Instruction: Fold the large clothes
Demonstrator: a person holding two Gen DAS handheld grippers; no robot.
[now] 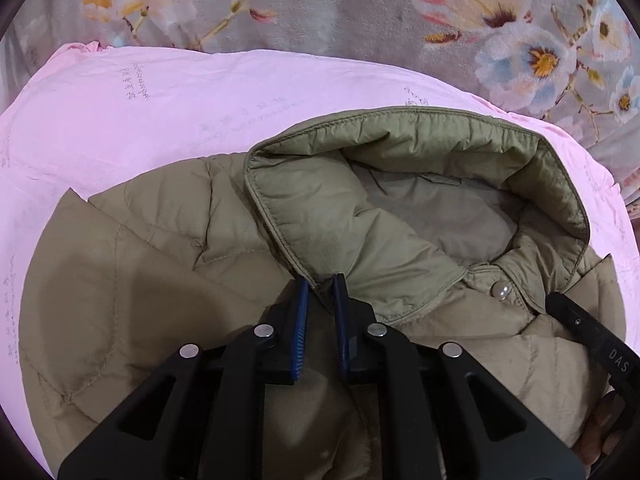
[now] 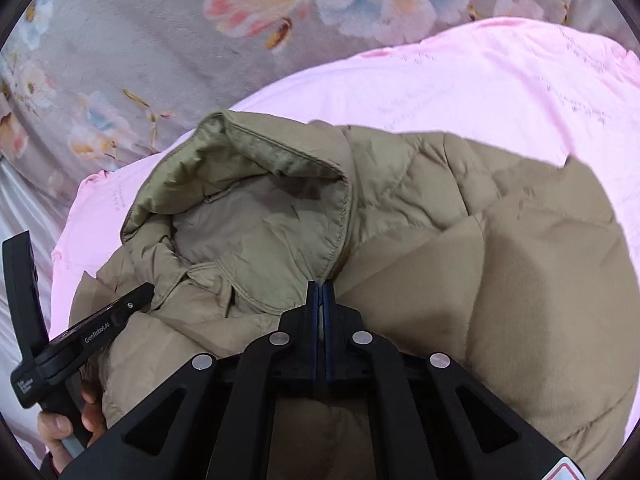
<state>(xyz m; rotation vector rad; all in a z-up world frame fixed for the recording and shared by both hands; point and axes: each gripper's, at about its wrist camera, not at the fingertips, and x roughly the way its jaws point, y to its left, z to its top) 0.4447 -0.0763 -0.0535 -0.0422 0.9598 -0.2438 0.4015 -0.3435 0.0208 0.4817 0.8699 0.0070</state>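
Observation:
A khaki quilted jacket point(image 1: 132, 280) lies on a pink sheet point(image 1: 140, 120), front up, its wide collar point(image 1: 400, 148) standing open. My left gripper point(image 1: 323, 288) is shut on the collar's lower edge, with a fold of fabric pinched between the blue pads. A pearl snap button point(image 1: 502, 291) sits just right of it. In the right wrist view, my right gripper point(image 2: 320, 290) is shut on the opposite collar corner of the jacket point(image 2: 520, 280), its pads nearly touching. Each view shows the other gripper's black finger point(image 2: 132, 304) resting at the neckline.
The pink sheet point(image 2: 480, 80) lies over a grey flowered blanket point(image 1: 360, 12) that fills the far side of both views. A person's hand point(image 2: 68, 428) grips the left tool's handle at the lower left of the right wrist view.

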